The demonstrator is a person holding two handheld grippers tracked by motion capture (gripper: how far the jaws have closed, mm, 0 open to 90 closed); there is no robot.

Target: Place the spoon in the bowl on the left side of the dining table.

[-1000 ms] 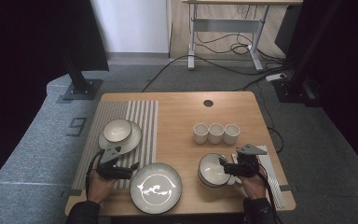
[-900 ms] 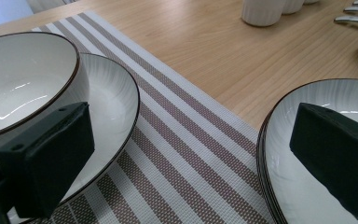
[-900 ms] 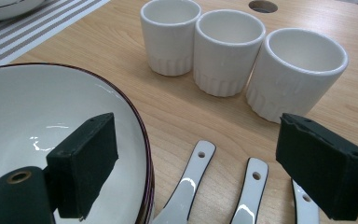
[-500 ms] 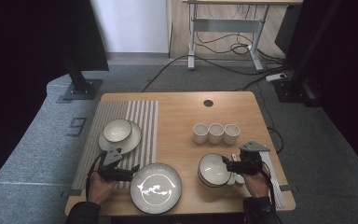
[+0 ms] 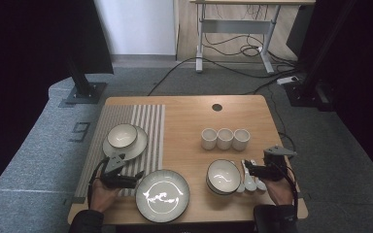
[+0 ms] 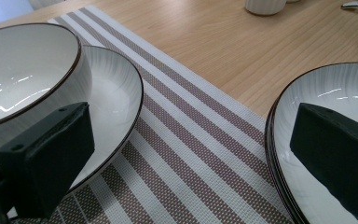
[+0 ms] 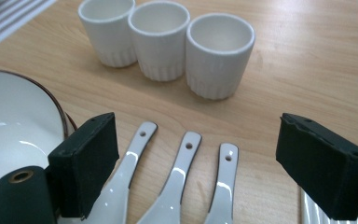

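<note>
Found three white spoons point(image 7: 177, 186) side by side on the desk point(image 5: 184, 126), handles toward three white ribbed cups point(image 7: 165, 39), all three cups empty and touching in a row. Saw the right gripper point(image 7: 214, 168) wide open over the spoons, holding nothing, one jaw beside the leftmost spoon, the other past the rightmost. Noted just left of the spoons a dark-rimmed bowl point(image 5: 222, 176), empty apart from glare (glossy inside). Counted a second bowl point(image 5: 122, 136) of the same kind, also empty, standing on a small white plate point(image 5: 137, 147) on the striped mat point(image 5: 148, 121) at the desk's left side. Found the left gripper point(image 6: 191, 154) likewise wide open and empty-handed, low over the mat, one jaw in front of that plate and bowl, the other in front of the large plate point(image 5: 162, 195) at the near edge. Made out a white squiggle of reflection on the large plate, nothing more. Tallied: three cups, three spoons, two bowls, two plates, one mat, two grippers. Spotted a round cable hole point(image 5: 217, 107) near the desk's far edge.
</note>
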